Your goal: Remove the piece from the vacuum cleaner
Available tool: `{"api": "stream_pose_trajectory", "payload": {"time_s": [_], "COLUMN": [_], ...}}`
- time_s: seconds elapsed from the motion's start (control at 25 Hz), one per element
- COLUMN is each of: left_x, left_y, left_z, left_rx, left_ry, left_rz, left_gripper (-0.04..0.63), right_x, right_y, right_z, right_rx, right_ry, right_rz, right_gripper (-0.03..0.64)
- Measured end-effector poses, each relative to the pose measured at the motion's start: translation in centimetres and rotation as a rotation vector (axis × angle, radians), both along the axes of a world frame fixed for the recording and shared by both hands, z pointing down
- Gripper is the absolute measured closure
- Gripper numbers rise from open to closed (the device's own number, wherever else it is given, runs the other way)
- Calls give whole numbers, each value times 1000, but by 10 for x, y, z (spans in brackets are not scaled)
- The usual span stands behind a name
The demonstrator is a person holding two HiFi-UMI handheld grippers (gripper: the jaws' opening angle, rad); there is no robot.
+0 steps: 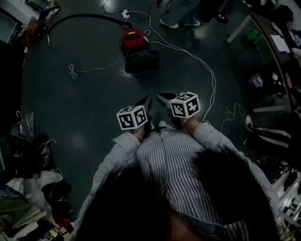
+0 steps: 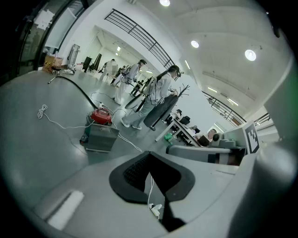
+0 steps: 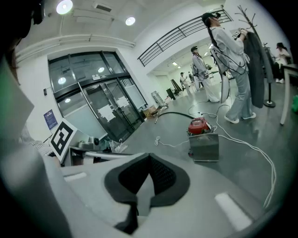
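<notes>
On floor ahead, well apart from both grippers, sits vacuum cleaner: red top, grey boxy metal body, black hose curving off left, white cable trailing right. Left gripper & right gripper sit close to person's striped shirt, jaws fully closed, nothing between them.

A dark grey polished floor carries a vacuum cleaner with a red top and a boxy grey metal body, standing upright. A black flexible hose curves across the ground beyond it. A white power strip lies near the vacuum's far side. A long white cable trails past it, and a thin white cord with a coiled end lies well apart.
</notes>
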State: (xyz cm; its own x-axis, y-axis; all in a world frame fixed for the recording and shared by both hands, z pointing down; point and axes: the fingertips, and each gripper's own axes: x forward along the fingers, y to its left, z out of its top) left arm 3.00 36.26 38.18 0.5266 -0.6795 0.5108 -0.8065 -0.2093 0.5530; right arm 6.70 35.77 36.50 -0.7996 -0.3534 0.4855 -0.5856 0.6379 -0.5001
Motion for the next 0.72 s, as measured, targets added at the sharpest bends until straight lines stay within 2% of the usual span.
{"api": "stream_pose_trajectory", "payload": {"time_s": [0.16,0.72], "left_x": [1,17], "left_y": [-1,-15], "left_z": [0,6], "left_rx": [-7,-27], "left_ry": [22,20], "left_rz": [-2,14], "left_gripper": [592,592], "right_x": [1,13], "right_y": [0,-17], "right_z": [-1,3], "right_rx": [-6,-18], "right_ry": [-8,-10], "right_rz": [5,3], "right_gripper": [615,615]}}
